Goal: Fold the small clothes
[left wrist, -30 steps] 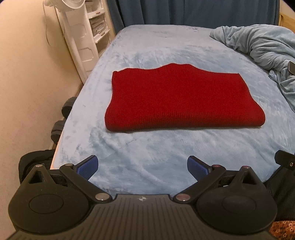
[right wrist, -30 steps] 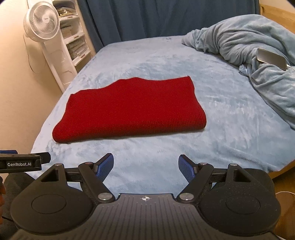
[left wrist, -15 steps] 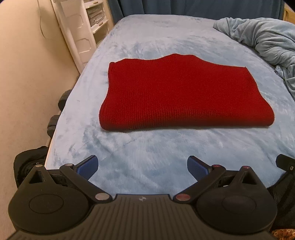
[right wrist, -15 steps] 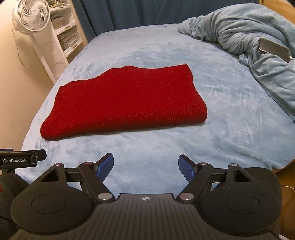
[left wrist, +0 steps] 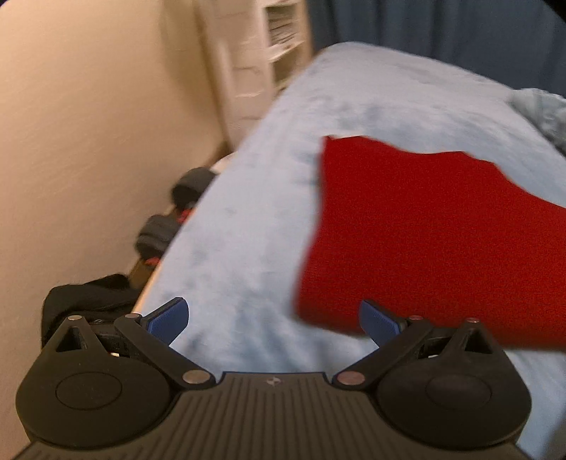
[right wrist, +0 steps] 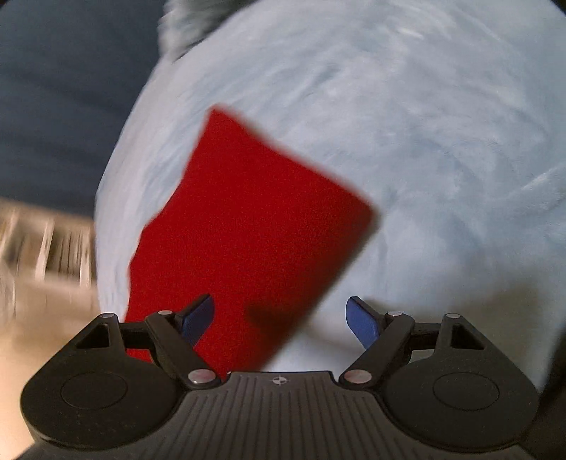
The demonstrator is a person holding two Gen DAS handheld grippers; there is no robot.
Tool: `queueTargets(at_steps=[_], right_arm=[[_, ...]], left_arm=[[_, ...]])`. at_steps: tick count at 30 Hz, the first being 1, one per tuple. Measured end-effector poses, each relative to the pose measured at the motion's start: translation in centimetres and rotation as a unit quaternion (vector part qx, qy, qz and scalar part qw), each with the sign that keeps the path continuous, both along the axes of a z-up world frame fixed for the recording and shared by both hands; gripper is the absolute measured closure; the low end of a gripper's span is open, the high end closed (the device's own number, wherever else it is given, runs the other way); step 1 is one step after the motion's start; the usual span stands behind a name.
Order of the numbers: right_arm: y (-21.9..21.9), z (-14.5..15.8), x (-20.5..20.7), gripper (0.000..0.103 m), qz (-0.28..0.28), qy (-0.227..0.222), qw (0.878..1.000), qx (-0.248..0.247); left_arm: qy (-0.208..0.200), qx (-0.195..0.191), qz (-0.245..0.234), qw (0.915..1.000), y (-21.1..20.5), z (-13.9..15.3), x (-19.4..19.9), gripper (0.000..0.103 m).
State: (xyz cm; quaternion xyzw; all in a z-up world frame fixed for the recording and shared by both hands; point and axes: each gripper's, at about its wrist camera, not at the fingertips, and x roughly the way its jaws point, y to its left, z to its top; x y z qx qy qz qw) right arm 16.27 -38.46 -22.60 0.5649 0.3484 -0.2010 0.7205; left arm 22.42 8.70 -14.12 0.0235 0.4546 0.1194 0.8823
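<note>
light blue fleece bed cover (right wrist: 442, 141) filling most of both views, blurred. dark blue curtain (left wrist: 442, 32) at 12 o'clock in the left wrist view, at 10 o'clock in the right. beige wall (left wrist: 88, 124) at 9 o'clock in the left view, white shelf unit (left wrist: 254, 53) at 11 o'clock beside it. folded red knit garment (right wrist: 247, 226) lying flat on the cover, at 3 o'clock in the left view (left wrist: 435, 240), tilted and running from centre toward 7 o'clock in the right. rumpled blue blanket (left wrist: 544, 113) at 2 o'clock. dark bundles (left wrist: 159, 233) on the floor by the bed edge at 9 o'clock.

left gripper (left wrist: 274, 320) spread wide, nothing between the pads, right pad just before the garment's near corner. right gripper (right wrist: 281, 318) spread wide, having just been opening further, poised above the garment's near edge, not pressing on it.
</note>
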Motion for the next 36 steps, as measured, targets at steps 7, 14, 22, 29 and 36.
queueTargets(at_steps=[7, 14, 22, 29, 36], right_arm=[[-0.2, 0.8, 1.6, 0.086, 0.022, -0.045, 0.998, -0.036], [0.8, 1.1, 4.8, 0.087, 0.067, 0.064, 0.989, -0.115], [12.8, 12.5, 11.1, 0.088, 0.212, 0.038, 0.873, -0.437], [35.4, 12.5, 10.1, 0.088, 0.471, -0.122, 0.596, -0.639], [42.9, 2.6, 4.4, 0.085, 0.631, -0.11, 0.452, -0.621]], left_arm=[[0.043, 0.012, 0.062, 0.9971, 4.4, -4.4, 2.3, 0.0], [0.047, 0.0, 0.064, 0.9968, 5.5, -7.0, 1.7, 0.0], [0.035, -0.073, 0.09, 0.9926, 7.9, -6.8, 1.6, 0.0], [0.02, -0.136, 0.115, 0.9839, 10.0, -6.4, 1.2, 0.0], [0.013, -0.159, 0.12, 0.9798, 10.6, -5.9, 0.9, 0.0]])
